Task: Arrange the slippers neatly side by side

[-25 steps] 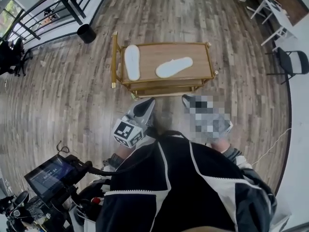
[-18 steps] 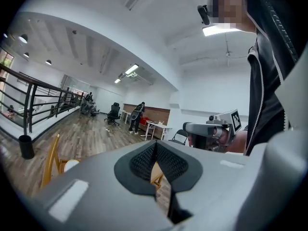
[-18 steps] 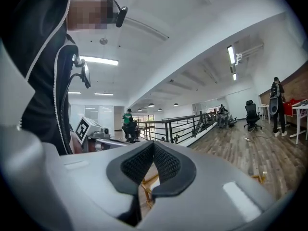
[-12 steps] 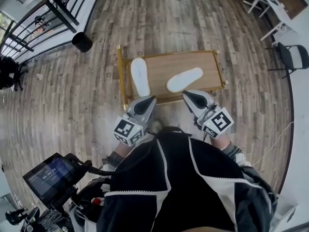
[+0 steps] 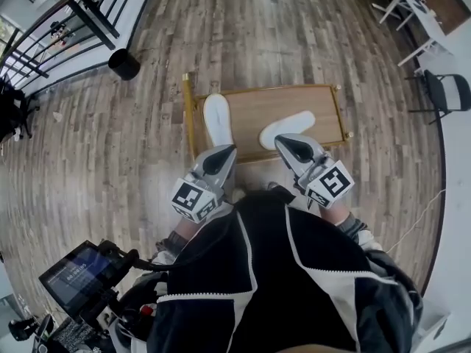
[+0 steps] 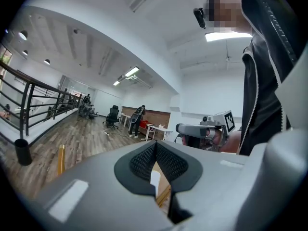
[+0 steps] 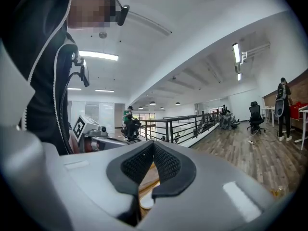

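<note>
Wood-plank floor is seen around a low counter (image 5: pixel 250 109) at 12 o'clock. On it the left slipper (image 5: pixel 218 120) lies lengthwise. The right slipper (image 5: pixel 288 126), at its 3 o'clock, is angled, with its near end hidden by the right claw (image 5: pixel 287 144). The left claw (image 5: pixel 223 155) and the right claw are both pressed together, empty.

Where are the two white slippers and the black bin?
straight slipper (image 5: pixel 218 120), head view, its middle.
slanted slipper (image 5: pixel 289 126), head view, its middle.
black bin (image 5: pixel 124 64), head view, its body.

Left slipper (image 5: pixel 218 118) at cart (image 5: pixel 254 107) left end — right slipper (image 5: pixel 285 127) right of it, apart; bin (image 5: pixel 124 64) on floor (image 5: pixel 103 160) behind-left.
</note>
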`<move>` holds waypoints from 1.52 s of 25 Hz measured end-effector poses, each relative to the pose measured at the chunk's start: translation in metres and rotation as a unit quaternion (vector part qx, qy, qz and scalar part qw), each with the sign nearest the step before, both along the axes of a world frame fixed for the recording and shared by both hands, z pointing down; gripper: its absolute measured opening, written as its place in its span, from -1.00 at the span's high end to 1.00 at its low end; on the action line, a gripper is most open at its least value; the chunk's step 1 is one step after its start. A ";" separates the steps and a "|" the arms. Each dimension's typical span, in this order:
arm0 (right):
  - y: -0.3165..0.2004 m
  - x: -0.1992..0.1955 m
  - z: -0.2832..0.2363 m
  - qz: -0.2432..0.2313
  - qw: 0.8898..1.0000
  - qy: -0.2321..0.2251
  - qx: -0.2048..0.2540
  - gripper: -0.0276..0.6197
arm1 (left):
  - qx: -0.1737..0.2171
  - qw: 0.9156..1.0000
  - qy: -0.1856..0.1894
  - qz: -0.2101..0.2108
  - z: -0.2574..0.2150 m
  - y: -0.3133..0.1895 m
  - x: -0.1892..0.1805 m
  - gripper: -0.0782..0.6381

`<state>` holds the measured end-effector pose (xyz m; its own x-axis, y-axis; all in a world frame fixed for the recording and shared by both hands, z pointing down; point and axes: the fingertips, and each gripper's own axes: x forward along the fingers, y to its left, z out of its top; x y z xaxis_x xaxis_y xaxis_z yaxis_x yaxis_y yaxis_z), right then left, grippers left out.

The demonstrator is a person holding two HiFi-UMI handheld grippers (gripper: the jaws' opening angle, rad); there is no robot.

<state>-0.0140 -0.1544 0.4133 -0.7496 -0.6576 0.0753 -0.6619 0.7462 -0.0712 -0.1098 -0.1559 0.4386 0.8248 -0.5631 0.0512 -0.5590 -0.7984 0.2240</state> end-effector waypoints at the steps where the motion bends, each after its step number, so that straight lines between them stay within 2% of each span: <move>1: -0.001 0.003 0.000 -0.003 1.000 -0.001 -0.002 0.91 | 0.002 1.000 -0.001 -0.004 -0.001 0.000 0.002 0.73; 8: -0.019 0.018 0.011 -0.052 0.999 -0.003 -0.005 0.91 | 0.009 0.998 -0.003 -0.058 0.005 -0.018 0.019 0.73; 11: -0.022 0.019 0.012 -0.067 0.998 0.000 -0.005 0.91 | -0.001 0.997 -0.008 -0.082 0.014 -0.027 0.017 0.73; 13: -0.025 0.026 0.017 -0.071 0.997 0.001 -0.007 0.91 | -0.009 0.994 -0.022 -0.104 0.028 -0.035 0.017 0.73; 16: -0.027 0.039 0.013 -0.068 0.998 0.003 -0.010 0.91 | -0.033 0.987 -0.064 -0.144 0.053 -0.055 0.014 0.74; 17: -0.027 0.043 0.010 -0.066 0.998 0.004 -0.010 0.91 | -0.047 0.983 -0.081 -0.156 0.065 -0.064 0.011 0.61; 20: -0.022 0.052 0.003 -0.057 0.998 0.009 -0.012 0.91 | -0.109 0.969 -0.116 -0.188 0.111 -0.088 -0.002 0.48; 22: -0.016 0.057 -0.002 -0.051 0.999 0.014 -0.012 0.91 | -0.169 0.956 -0.121 -0.207 0.145 -0.101 -0.012 0.36; 24: -0.007 0.063 -0.008 -0.043 0.999 0.019 -0.013 0.91 | -0.233 0.938 -0.123 -0.227 0.176 -0.111 -0.024 0.19; 26: 0.003 0.070 -0.013 -0.031 0.999 0.026 -0.015 0.91 | -0.275 0.918 -0.145 -0.248 0.207 -0.117 -0.041 0.12; 28: 0.011 0.079 -0.011 -0.015 0.999 0.034 -0.019 0.91 | -0.299 0.902 -0.179 -0.255 0.241 -0.122 -0.053 0.11; 30: 0.009 0.096 -0.001 0.003 0.999 0.039 -0.026 0.91 | -0.316 0.890 -0.202 -0.259 0.269 -0.134 -0.056 0.11; 34: 0.005 0.132 0.013 0.041 0.997 0.040 -0.044 0.91 | -0.335 0.878 -0.217 -0.264 0.296 -0.158 -0.048 0.11; 38: 0.012 0.146 0.015 0.065 0.996 0.039 -0.056 0.91 | -0.347 0.863 -0.262 -0.258 0.317 -0.164 -0.053 0.17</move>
<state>0.1318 -0.1420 0.4286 -0.6483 -0.7323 0.2084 -0.7586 0.6447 -0.0943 -0.1631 -0.3198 0.7555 0.2349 -0.5325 0.8132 -0.9695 -0.1883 0.1567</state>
